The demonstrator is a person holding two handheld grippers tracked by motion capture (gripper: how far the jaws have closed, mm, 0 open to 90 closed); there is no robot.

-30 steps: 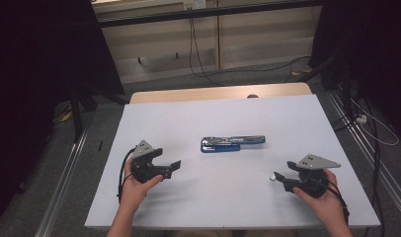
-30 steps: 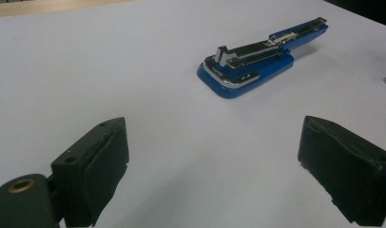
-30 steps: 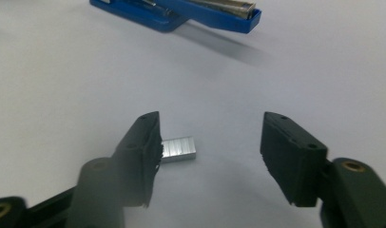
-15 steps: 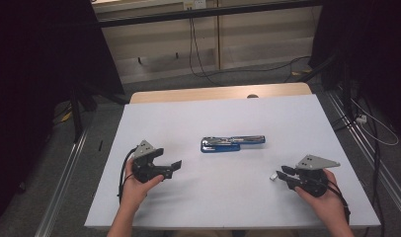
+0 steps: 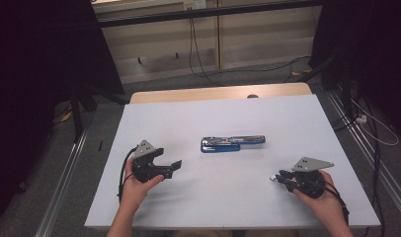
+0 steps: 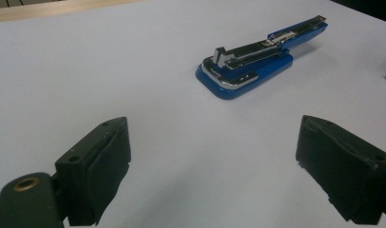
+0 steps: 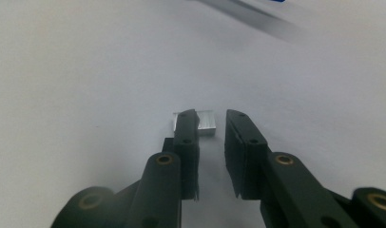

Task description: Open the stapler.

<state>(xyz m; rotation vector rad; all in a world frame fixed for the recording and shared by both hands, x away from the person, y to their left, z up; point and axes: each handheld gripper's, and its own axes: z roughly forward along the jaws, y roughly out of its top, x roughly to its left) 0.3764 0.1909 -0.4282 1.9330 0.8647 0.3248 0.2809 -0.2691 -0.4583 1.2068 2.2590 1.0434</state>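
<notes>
At table centre | stapler (image 5: 232, 143) | long axis left-right, open

A lab-like recording room: a white-topped table (image 5: 198, 123) ringed by black curtains (image 5: 40, 74), aluminium floor rails (image 5: 65, 173) and loose cables (image 5: 198, 54) at the far wall.

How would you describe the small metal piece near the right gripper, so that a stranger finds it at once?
Start at the white table and go to its near right part, where the right gripper rests. Just at the jaw tips lies a small silver staple strip, flat on the table. Unlike the long blue stapler in the middle, it is tiny, plain metal and block-shaped.
</notes>
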